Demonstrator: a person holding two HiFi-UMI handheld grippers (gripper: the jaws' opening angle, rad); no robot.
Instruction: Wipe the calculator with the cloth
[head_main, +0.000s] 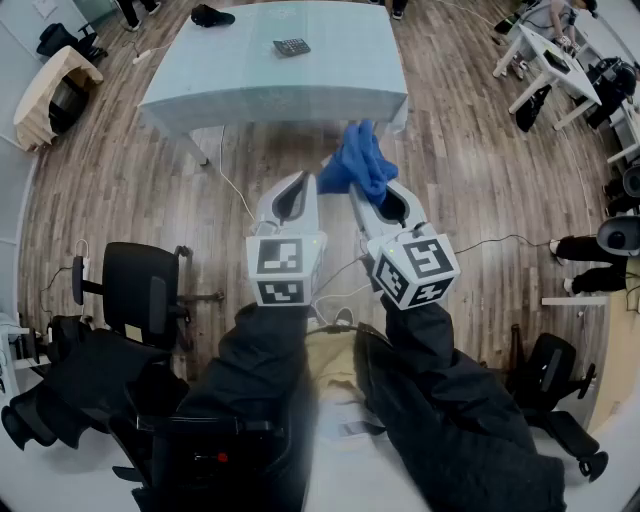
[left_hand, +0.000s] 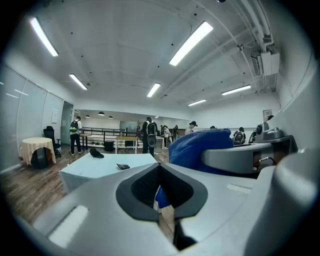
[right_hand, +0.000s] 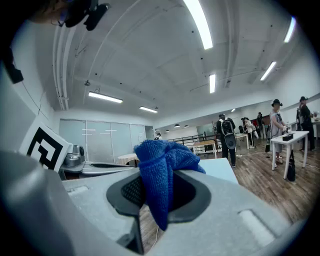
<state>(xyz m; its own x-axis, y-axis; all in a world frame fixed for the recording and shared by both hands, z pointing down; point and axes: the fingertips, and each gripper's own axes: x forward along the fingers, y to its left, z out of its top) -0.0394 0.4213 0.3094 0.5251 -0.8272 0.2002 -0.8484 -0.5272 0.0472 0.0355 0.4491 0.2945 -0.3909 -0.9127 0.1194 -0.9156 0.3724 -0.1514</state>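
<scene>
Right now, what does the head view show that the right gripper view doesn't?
Head view only: the calculator lying on the far part of the table, and a black chair on the floor at the left. Right gripper view only: the right tongs shut on the cloth, its loose end hanging below them, plus ceiling lights and people standing at the back. Both: the blue cloth and the pale table.

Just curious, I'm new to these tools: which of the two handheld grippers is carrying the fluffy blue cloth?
The right gripper: its jaws are clamped on the blue microfibre cloth. The left gripper has its jaws shut on nothing.
</scene>
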